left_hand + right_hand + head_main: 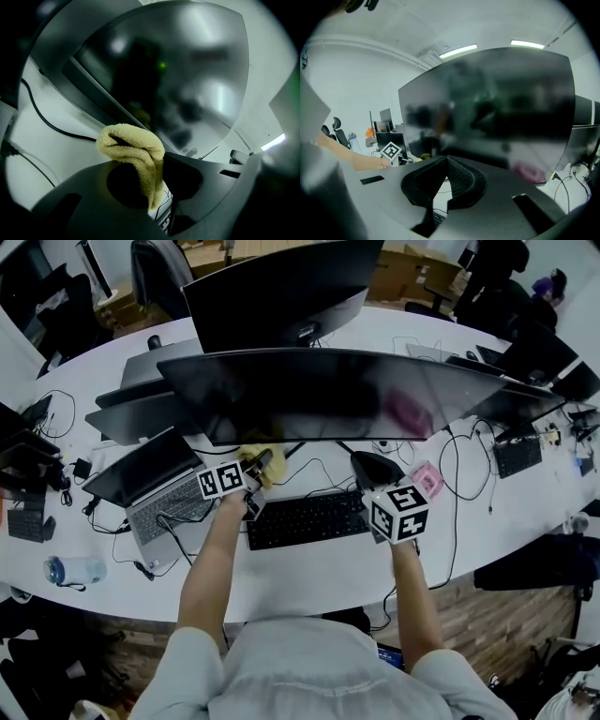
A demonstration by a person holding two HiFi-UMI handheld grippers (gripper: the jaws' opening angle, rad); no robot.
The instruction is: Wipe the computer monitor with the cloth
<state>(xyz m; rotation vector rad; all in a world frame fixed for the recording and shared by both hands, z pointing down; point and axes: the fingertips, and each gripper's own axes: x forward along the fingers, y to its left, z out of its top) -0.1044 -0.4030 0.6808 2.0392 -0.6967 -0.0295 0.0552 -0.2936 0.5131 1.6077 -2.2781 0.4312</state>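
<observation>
Nearest, the person's two forearms reach out over the white surface (319, 579) toward a black keyboard (305, 518). The right gripper (373, 469) hangs over the keyboard's right end. Its own view shows the jaws pressed together with nothing between them.

The left gripper (161, 161) is at the keyboard's far left corner, with an open laptop (155, 486) to its left. Its jaws are clamped on a folded yellow cloth (136, 147), pinched along one hanging edge. The bunched fold pokes out past the jaw tips toward the screen.

Just beyond and above the cloth lies the wide curved monitor (319, 390). Its dark screen faces the person and its long axis runs left to right across the surface. The cloth sits at the lower edge, left of the screen's middle. The left gripper view shows it close under the bottom bezel, though I cannot tell whether it touches the glass.

That is the relation the next move depends on, as I judge it. The screen lies up and forward from the cloth, and most of its width stretches away to the right. The left gripper is both the nearer one and the one with the cloth. It would need to lift the fold onto the glass and sweep along the long axis.

Farther off, a second monitor (281, 292) stands behind the first.
</observation>
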